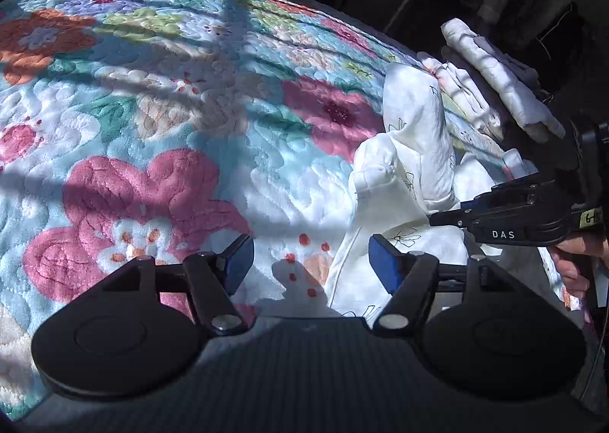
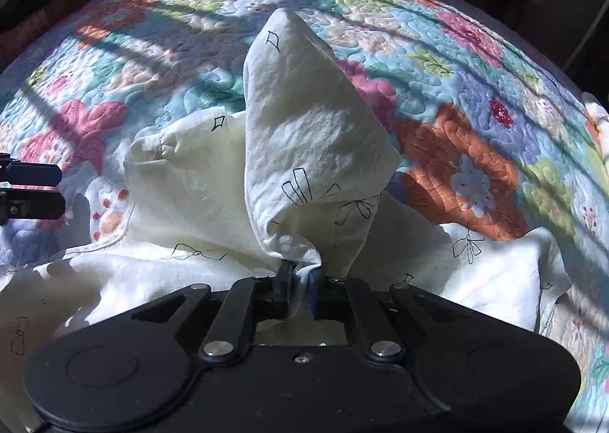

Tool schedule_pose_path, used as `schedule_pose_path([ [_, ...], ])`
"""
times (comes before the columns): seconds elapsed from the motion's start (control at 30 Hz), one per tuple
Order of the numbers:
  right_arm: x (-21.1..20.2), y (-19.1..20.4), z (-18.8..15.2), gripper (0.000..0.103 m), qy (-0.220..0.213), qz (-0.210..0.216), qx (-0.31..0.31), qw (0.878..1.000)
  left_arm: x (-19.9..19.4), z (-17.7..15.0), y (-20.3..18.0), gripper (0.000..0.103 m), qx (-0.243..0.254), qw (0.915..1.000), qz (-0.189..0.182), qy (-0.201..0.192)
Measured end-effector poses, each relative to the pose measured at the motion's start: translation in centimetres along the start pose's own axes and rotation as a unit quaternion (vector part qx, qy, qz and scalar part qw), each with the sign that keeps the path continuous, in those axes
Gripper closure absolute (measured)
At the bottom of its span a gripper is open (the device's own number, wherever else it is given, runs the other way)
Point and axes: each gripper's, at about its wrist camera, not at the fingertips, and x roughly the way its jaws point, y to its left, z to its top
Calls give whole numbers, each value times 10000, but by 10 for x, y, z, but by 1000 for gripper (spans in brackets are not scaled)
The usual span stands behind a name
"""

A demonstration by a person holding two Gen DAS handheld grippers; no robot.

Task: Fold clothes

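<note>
A white garment (image 2: 304, 128) with small black line drawings lies crumpled on the flowered quilt (image 2: 475, 174). My right gripper (image 2: 300, 288) is shut on a bunched fold of it, and the cloth rises from the jaws in a tall peak. In the left wrist view the same garment (image 1: 411, 166) sits at the right, with the right gripper (image 1: 437, 220) pinching it from the side. My left gripper (image 1: 310, 261) stands open just left of the garment's edge, its blue pads (image 1: 238, 261) apart with only quilt between them. It also shows at the left edge of the right wrist view (image 2: 59, 187).
The quilt (image 1: 152, 109) covers a bed, lit by sun with striped shadows. A rolled white quilt edge (image 1: 495, 71) lies at the bed's far right side. A person's hand (image 1: 571, 265) holds the right gripper. Beyond the bed it is dark.
</note>
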Motion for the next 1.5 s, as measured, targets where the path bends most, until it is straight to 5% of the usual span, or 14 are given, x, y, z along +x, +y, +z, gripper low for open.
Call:
schedule_pose_path([
  [0.1,1,1,-3,93,44,215,133,9997,22,12,-1,26,-110,9986,-427,-292],
  [0.23,6,2,-6,93,11,442,354,9984,56,21,-3,27,-162,9983,-563,39],
  [0.27,7,1,-6,93,-33,496,406,9979,64,20,-4,51,-110,9985,-509,160],
  [0.3,7,0,-6,93,-78,551,459,9974,71,19,-7,92,30,9989,-380,285],
  [0.33,5,-3,-5,93,-166,634,567,9962,76,17,-10,97,224,9988,-211,373],
  [0.4,-4,-12,-7,86,-474,794,839,9922,73,16,-16,97,537,9980,140,288],
  [0.47,-15,-20,-10,64,-838,743,1055,9881,58,23,-18,97,786,9949,629,-28],
  [0.53,-29,-21,-14,45,-1226,193,1007,9872,41,34,-18,97,924,9885,1125,-403],
  [0.7,-36,-24,-28,45,-1424,-795,553,9851,-10,67,12,97,518,9725,1973,-1124],
  [0.8,-36,-42,-35,45,-1325,-819,848,9841,-36,74,31,97,167,9663,2170,-1376],
  [0.97,-38,-71,-52,45,-1303,-802,1514,9766,-71,62,53,97,-247,9389,2859,-1902],
  [1.2,-40,-94,-65,45,-1108,-1085,1634,9743,-11,33,93,97,-287,9447,3266,-82],
  [1.4,-41,-127,-70,37,-1131,-1241,2025,9648,-36,36,77,92,-421,9571,2860,-206],
  [1.5,-42,-147,-71,37,-1151,-1085,2487,9556,-51,42,56,74,-451,9687,2433,-203],
])
